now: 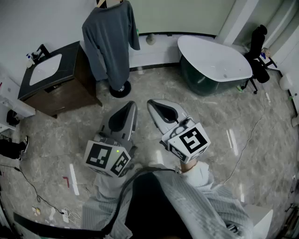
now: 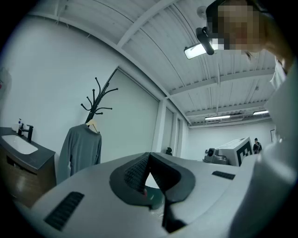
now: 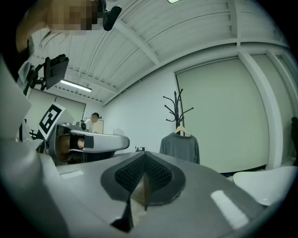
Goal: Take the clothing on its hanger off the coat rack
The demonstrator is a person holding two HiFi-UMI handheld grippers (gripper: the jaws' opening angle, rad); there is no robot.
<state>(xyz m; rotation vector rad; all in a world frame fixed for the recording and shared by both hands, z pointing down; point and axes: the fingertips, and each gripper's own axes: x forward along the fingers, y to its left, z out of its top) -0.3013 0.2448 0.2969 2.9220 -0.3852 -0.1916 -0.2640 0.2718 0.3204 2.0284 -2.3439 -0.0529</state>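
Ahead, on a hanger (image 1: 103,3) at the rack (image 2: 96,103): grey sweater (image 1: 110,42). Long axis upright, collar at top, hem down near the rack foot, sleeves hanging along both sides. Placed between vanity (image 1: 70,84) and bathtub (image 1: 215,58). Broad side turned toward the left gripper (image 1: 125,112) and right gripper (image 1: 159,109). Left gripper: jaws pressed together, nothing between, aimed at the sweater, well apart from it. Right gripper: also closed and empty, just beside the left.
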